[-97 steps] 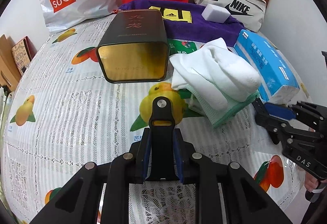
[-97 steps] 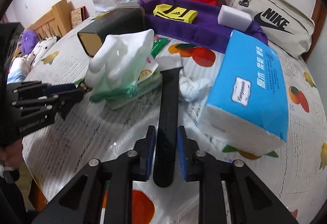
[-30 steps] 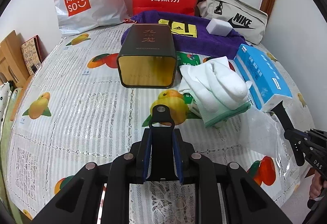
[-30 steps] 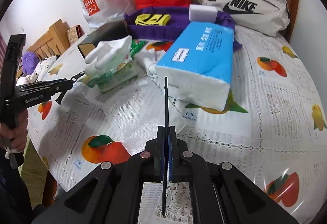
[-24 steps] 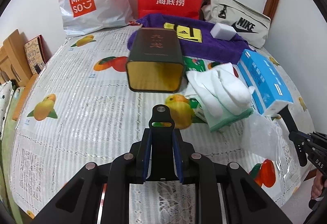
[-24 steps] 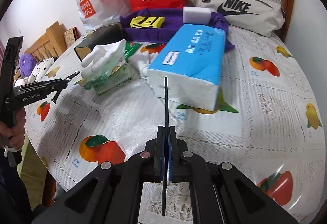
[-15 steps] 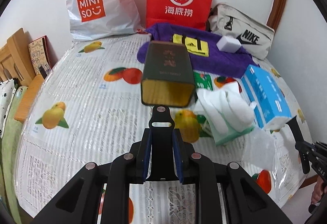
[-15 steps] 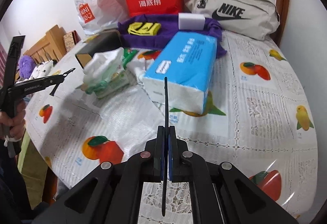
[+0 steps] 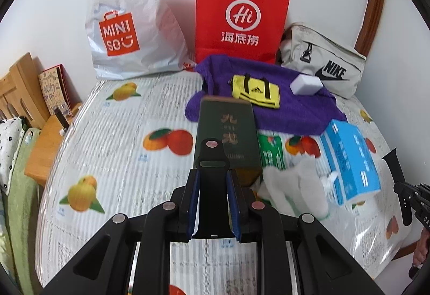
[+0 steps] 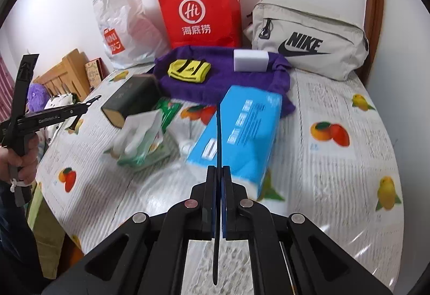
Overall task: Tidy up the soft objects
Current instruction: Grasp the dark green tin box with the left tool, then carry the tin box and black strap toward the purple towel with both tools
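Now, left fingers (image 9: 194, 201): clamped flat on the short strap (image 9: 212, 187), held above the worktop (image 9: 121, 160)
Right fingers (image 10: 211, 187): pressed together on the long strap (image 10: 218, 133), seen edge-on, also in the air
Tin (image 9: 228, 128): one, lying on its side; its mouth is mostly hidden, so I cannot tell the contents
Bags: two standing at the wall, red bag (image 9: 242, 18) and white bag (image 9: 121, 26), insides not visible; one pouch (image 9: 322, 63) zipped shut
Towel (image 9: 295, 112): one, carrying a yellow cloth (image 9: 255, 90) and a white block (image 9: 306, 85)
Tissue pack (image 9: 349, 157): one, just beside the blurred white cloth (image 9: 295, 187)
Straps: two, one per hand
Change: three seconds ago the long strap lay on the worktop between parted fingers; since then both hands have risen and drawn back
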`<state>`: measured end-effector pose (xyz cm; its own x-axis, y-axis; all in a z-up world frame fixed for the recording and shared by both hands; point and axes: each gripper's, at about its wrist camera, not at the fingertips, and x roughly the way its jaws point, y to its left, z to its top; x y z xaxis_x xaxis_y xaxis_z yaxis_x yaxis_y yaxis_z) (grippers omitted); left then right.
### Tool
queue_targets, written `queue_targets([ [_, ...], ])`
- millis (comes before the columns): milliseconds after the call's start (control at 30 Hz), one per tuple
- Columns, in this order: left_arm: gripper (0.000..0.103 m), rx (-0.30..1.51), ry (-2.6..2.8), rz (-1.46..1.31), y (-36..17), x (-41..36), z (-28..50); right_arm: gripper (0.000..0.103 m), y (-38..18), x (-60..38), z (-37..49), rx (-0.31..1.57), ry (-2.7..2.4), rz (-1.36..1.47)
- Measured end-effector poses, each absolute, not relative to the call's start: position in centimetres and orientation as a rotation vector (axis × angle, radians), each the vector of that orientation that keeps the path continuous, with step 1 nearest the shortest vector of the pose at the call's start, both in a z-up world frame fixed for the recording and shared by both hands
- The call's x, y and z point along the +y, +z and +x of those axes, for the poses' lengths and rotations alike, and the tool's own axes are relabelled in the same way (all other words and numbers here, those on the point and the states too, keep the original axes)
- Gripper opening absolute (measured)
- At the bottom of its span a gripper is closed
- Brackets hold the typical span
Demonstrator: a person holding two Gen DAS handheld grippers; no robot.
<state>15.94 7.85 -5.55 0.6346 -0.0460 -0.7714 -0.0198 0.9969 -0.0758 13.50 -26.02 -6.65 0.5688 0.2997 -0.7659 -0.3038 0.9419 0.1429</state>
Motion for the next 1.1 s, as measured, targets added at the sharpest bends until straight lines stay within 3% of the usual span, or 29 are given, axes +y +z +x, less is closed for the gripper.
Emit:
queue_targets([
  [1100,0.020,0.908,-0.065,-0.073,-4.9,6.9,31.4,0.003,-6.9,-24.8,32.3,0.927,0.328,0.014],
])
